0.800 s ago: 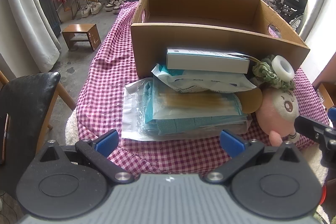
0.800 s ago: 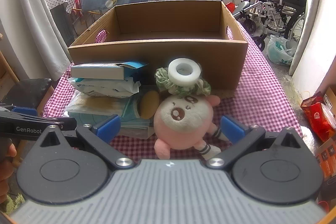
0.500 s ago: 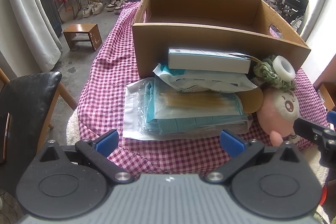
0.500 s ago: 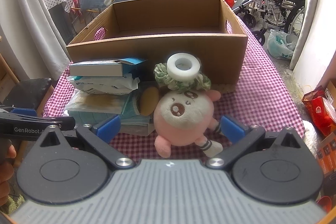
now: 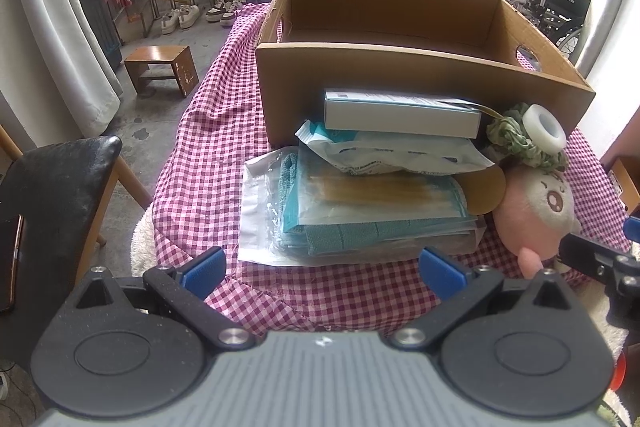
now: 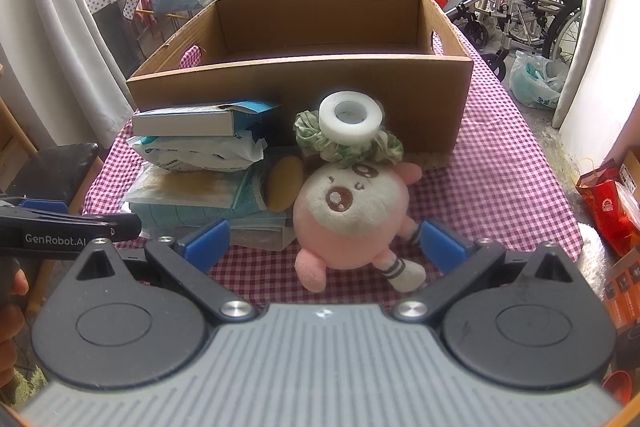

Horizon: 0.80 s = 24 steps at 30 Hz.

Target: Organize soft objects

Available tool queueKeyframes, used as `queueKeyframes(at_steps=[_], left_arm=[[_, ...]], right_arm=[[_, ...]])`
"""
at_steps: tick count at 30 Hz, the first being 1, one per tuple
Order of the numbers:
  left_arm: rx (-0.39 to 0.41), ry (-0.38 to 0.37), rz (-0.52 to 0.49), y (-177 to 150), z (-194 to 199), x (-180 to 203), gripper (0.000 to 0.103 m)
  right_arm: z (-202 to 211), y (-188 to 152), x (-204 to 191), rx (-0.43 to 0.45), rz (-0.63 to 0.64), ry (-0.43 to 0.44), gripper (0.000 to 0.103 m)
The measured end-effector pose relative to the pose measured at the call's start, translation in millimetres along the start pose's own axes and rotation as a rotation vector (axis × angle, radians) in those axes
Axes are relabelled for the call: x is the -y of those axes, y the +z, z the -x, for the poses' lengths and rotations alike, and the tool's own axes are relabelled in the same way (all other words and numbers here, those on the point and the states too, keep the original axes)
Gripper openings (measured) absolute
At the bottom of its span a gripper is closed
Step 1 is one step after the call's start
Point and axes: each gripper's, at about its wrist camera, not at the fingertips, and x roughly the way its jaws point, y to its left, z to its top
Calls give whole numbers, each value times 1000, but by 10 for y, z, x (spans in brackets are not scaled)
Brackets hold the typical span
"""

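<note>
A table draped in magenta-and-white checked cloth (image 5: pixel 208 131) is seen, with an open brown cardboard box (image 6: pixel 304 83) set on it. Against the box's near wall a stack is piled: a clear plastic packet of teal fabric (image 5: pixel 360 223) at the bottom, a crinkled white-and-teal pouch (image 5: pixel 392 153) above it, and a long white-and-blue carton (image 5: pixel 400 113) on top. Just right of the stack, a round pink-and-cream plush toy (image 6: pixel 352 215) lies on the cloth, touching the packets. A green fabric scrunchie (image 6: pixel 348 145) is seated on the plush's head, and 1 white roll of tape (image 6: pixel 350 117) rests on the scrunchie. The left gripper (image 5: pixel 320 269) is held spread wide, nothing between its blue pads (image 5: pixel 202 267), hovering short of the packet stack. The right gripper (image 6: pixel 322 241) is likewise fully spread, its blue pads (image 6: pixel 440 245) flanking the plush's lower body without pressing on it.
</note>
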Motion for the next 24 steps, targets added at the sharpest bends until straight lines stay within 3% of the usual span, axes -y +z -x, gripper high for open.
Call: queueKeyframes(at_steps=[24], left_arm=[[5,19,3,-17,21,-24,103]], right_arm=[[-3,-30,-42,-17,13,22,102]])
